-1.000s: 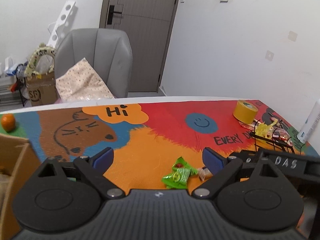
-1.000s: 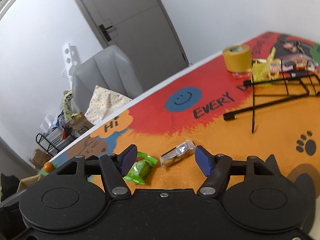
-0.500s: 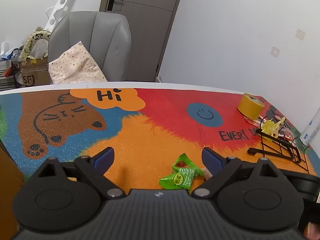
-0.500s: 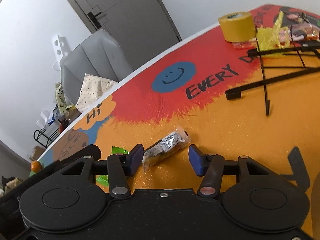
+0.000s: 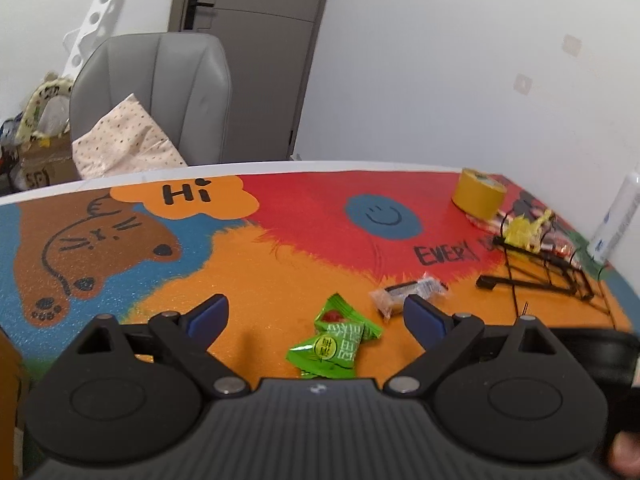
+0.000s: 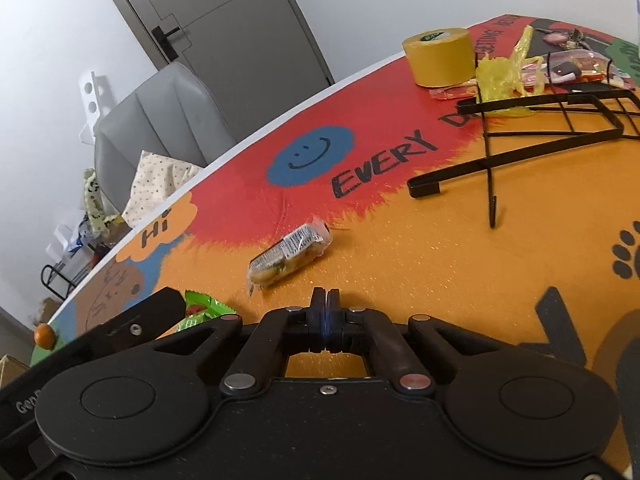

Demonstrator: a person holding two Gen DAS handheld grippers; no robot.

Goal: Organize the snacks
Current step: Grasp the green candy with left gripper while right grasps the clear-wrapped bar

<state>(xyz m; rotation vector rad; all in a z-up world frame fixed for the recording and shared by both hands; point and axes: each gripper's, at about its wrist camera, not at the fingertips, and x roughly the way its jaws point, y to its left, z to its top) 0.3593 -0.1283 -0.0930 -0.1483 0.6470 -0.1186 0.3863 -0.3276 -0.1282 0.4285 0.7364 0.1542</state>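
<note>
Green snack packets (image 5: 334,344) lie bunched on the orange patch of the tabletop (image 5: 260,280), between the spread fingers of the left tool (image 5: 316,314), which grips nothing. Just to their right and a little farther off rests a clear-wrapped snack bar (image 6: 289,254), apart from them. The right tool (image 6: 326,318) sits near this bar with its blue pads pressed together, clenched on nothing.

Farther right, a black wire rack (image 6: 532,136) stands on the tabletop, with yellow wrapping (image 6: 500,80) and other packets (image 6: 572,65) at its far side. A yellow tape roll (image 6: 438,56) stands beside them on the red area. The cover is a bright printed mat with a smiley, a brown cat and "Hi". Beyond the far edge are a grey chair (image 5: 160,92) holding a spotted cushion (image 5: 124,144), a grey door (image 5: 256,48) and white walls.
</note>
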